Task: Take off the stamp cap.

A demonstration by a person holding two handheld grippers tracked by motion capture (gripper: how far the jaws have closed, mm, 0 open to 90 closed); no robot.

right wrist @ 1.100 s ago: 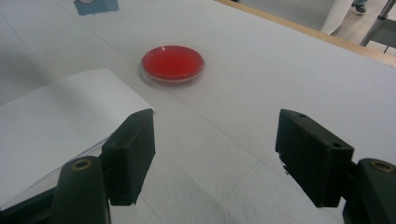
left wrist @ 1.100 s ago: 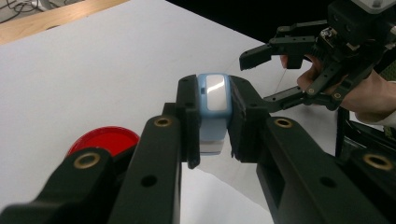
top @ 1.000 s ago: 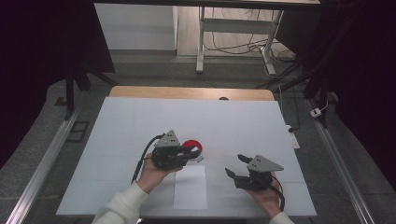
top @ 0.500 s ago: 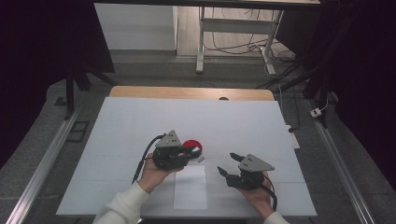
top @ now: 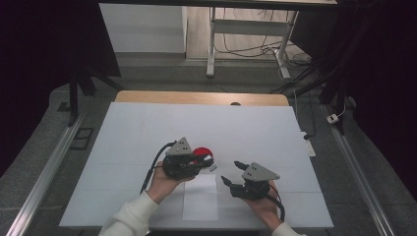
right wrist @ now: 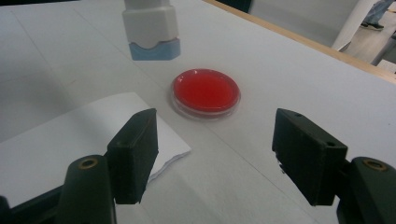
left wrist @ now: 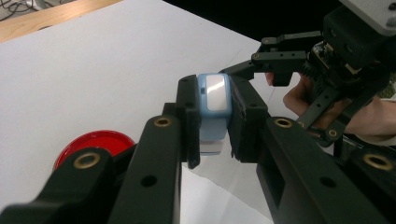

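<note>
**Blue block pinched up in the left gripper, dish waiting underneath**

So the little blue-and-white block (left wrist: 214, 100) is clamped between the jaws of our left gripper (left wrist: 212, 121), held up off the table (top: 147, 128) rather than resting on it. From the right gripper view we see its bottom end (right wrist: 154, 28) hanging just behind the red dish (right wrist: 206, 92), which sits flat on the table right next to the corner of a sheet of paper (right wrist: 70, 144). In the high view the dish (top: 201, 152) peeks out just past the left gripper (top: 209, 162).

Our right gripper (top: 230, 173) is spread wide with nothing between the jaws. Its jaws have just been closing a bit, but they're nowhere near gripping anything. It's aimed at the dish, near it but not touching.

What we'd worry about:

- The two grippers are close together over a small spot. If the right one pushes on toward the dish, it could knock the left gripper or the block.
- The dish looks shallow and light, with red stuff inside. A nudge from one jaw, instead of a square grab, would probably slide it across the table or tip it.
- The grip on the block looks narrow, so a bump could twist it loose, and it'd drop onto the dish or the paper.
</note>
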